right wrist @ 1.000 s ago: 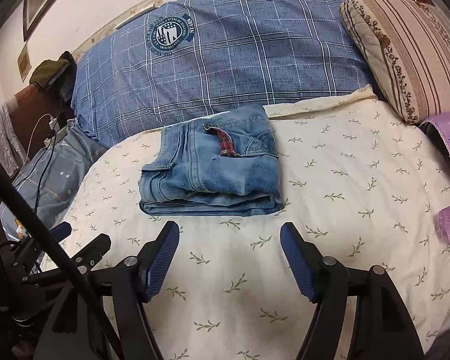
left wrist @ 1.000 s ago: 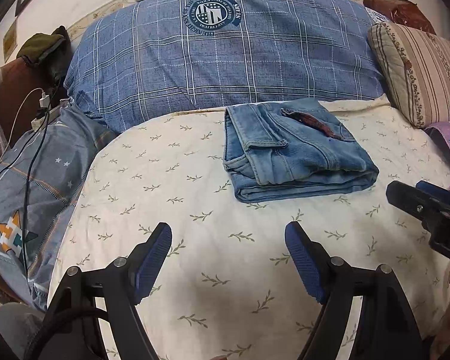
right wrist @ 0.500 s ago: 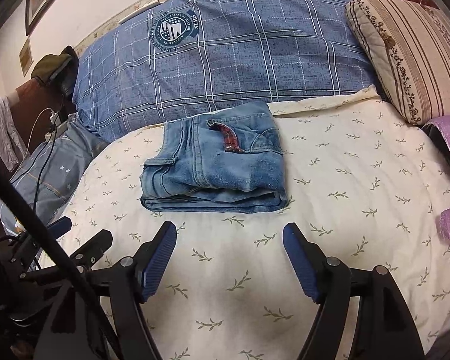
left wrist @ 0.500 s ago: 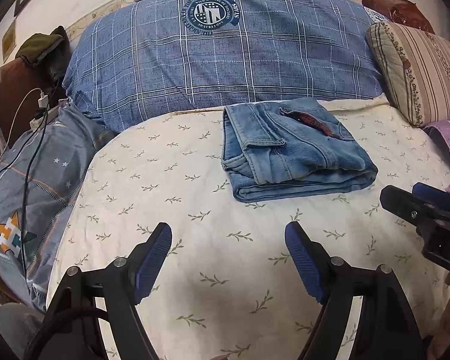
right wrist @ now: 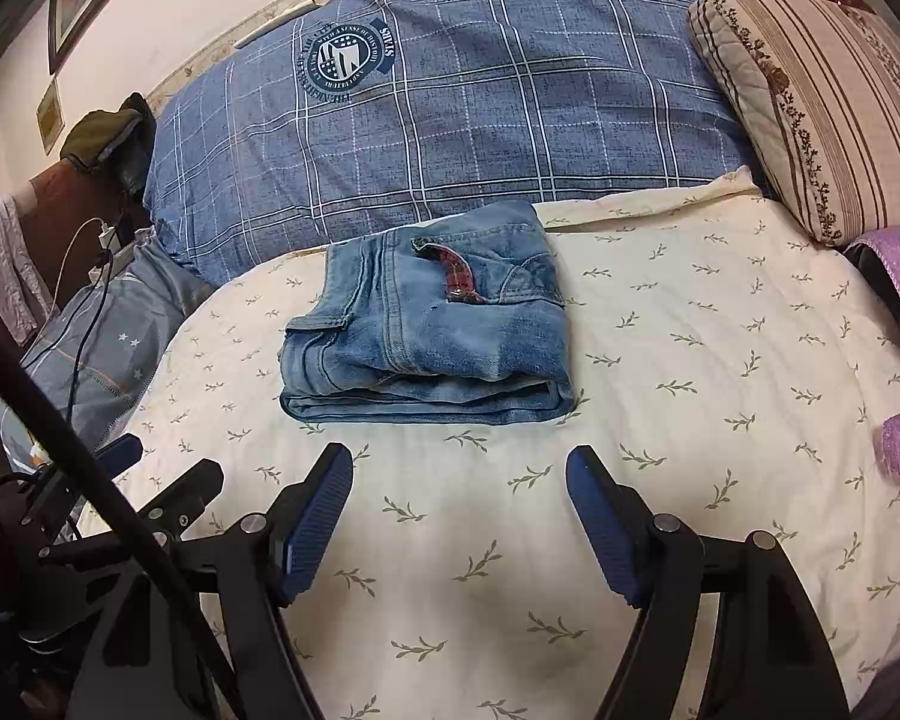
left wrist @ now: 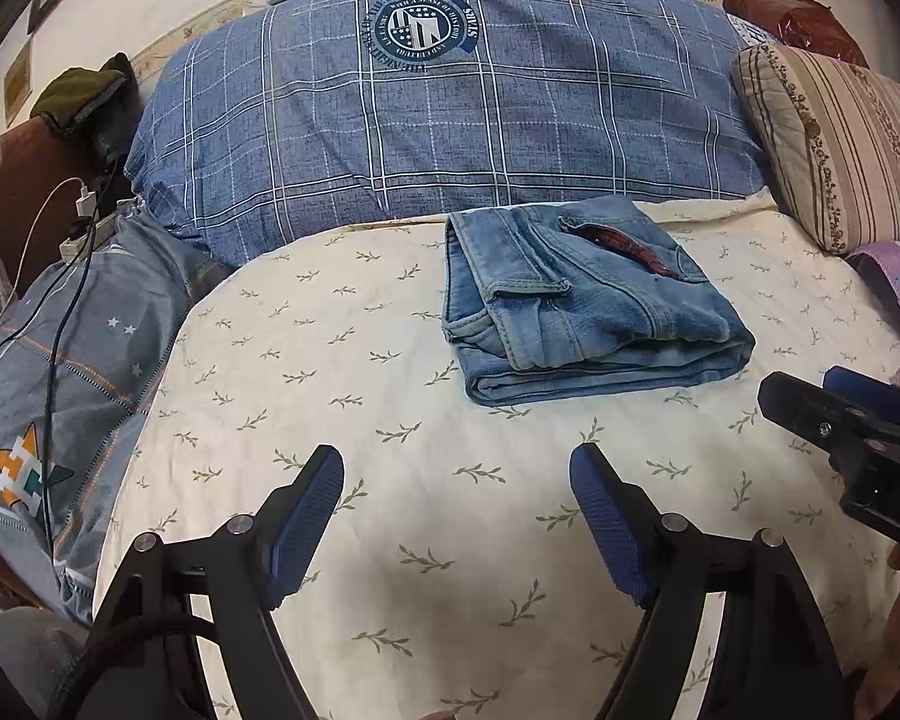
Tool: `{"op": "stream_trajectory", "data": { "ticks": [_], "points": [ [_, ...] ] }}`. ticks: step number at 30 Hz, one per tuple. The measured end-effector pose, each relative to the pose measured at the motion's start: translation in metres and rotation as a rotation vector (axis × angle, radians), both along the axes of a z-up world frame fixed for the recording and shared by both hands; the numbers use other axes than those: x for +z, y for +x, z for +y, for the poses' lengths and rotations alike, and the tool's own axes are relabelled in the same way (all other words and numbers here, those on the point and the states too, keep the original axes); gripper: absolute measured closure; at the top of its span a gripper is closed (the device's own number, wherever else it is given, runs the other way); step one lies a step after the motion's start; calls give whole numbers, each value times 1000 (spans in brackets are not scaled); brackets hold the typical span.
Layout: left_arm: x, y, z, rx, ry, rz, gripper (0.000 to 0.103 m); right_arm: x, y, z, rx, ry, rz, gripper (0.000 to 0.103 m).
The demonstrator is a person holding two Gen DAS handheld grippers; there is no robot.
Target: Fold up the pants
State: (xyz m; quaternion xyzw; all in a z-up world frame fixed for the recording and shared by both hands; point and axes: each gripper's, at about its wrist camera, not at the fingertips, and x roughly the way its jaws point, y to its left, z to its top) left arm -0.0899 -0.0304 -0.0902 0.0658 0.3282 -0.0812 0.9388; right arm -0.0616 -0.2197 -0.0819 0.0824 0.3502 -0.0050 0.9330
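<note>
The left gripper (left wrist: 456, 474) and right gripper (right wrist: 459, 474) are hovering side by side — both tilting downward, jaws standing wide, gripping nothing.

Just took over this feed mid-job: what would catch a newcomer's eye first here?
The folded jeans lie as a neat stack on the cream leaf-print sheet, a red plaid strip showing at one pocket. Behind them lies a big blue plaid pillow with a round crest. The left gripper and right gripper stand open and empty, short of the jeans.
</note>
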Motion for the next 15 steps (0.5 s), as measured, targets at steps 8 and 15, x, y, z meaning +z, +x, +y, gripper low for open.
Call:
{"op": "stream_trajectory", "data": {
  "ticks": [8, 15],
  "points": [
    [1, -2, 0, -4, 1, -6, 25, 1, 1, -2, 4, 1, -2, 28],
    [1, -2, 1, -5, 2, -5, 25, 1, 1, 0, 9, -7, -2, 28]
  ]
}}
